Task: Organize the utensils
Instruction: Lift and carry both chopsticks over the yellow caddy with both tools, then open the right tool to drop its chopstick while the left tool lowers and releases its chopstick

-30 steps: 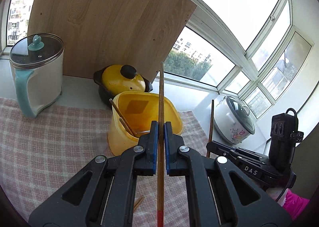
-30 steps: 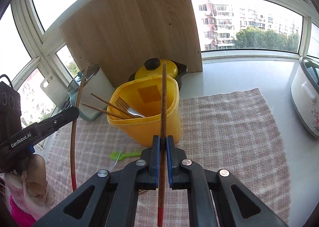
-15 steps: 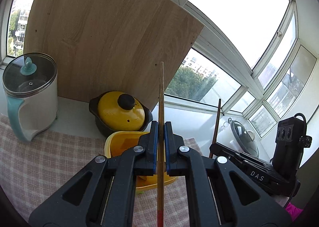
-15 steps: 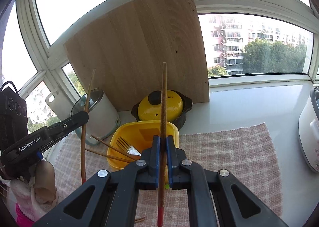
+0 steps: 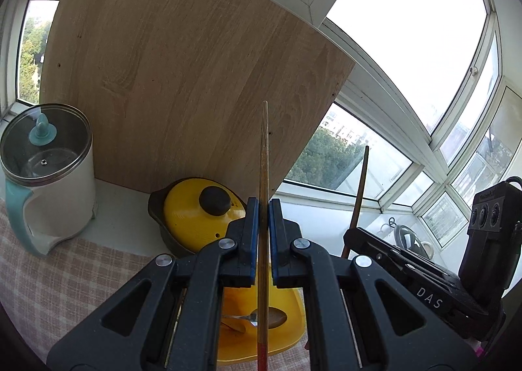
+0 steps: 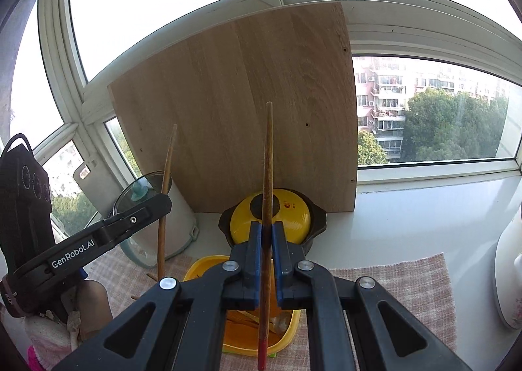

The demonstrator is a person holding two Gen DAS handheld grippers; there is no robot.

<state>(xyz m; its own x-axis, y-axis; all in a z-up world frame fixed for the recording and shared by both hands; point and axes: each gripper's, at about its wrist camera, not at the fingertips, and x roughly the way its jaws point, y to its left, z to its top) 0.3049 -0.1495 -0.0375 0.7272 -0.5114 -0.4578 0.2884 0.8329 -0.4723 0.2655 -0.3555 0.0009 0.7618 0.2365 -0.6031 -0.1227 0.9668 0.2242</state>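
My left gripper (image 5: 264,204) is shut on a wooden chopstick (image 5: 263,155) that stands upright between its blue pads, red end down. My right gripper (image 6: 267,227) is likewise shut on a second chopstick (image 6: 268,159). Each view shows the other gripper off to the side, the right gripper (image 5: 350,234) and the left gripper (image 6: 163,201), with their chopsticks. Both hover above the yellow utensil bin (image 5: 287,335) (image 6: 202,268), which holds a spoon, a fork and other chopsticks, mostly hidden behind the jaws.
A yellow-lidded dark pot (image 5: 199,214) (image 6: 293,217) sits just behind the bin, before a leaning wooden board (image 5: 182,77). A white kettle with a glass lid (image 5: 42,175) stands left. A rice cooker (image 6: 509,276) is right. Checked cloth (image 5: 65,279) covers the counter.
Both grippers have risen and tilted up with their chopsticks. The yellow bin has slid down the frame and now sits largely behind the jaws; the pot and board fill more of each view.
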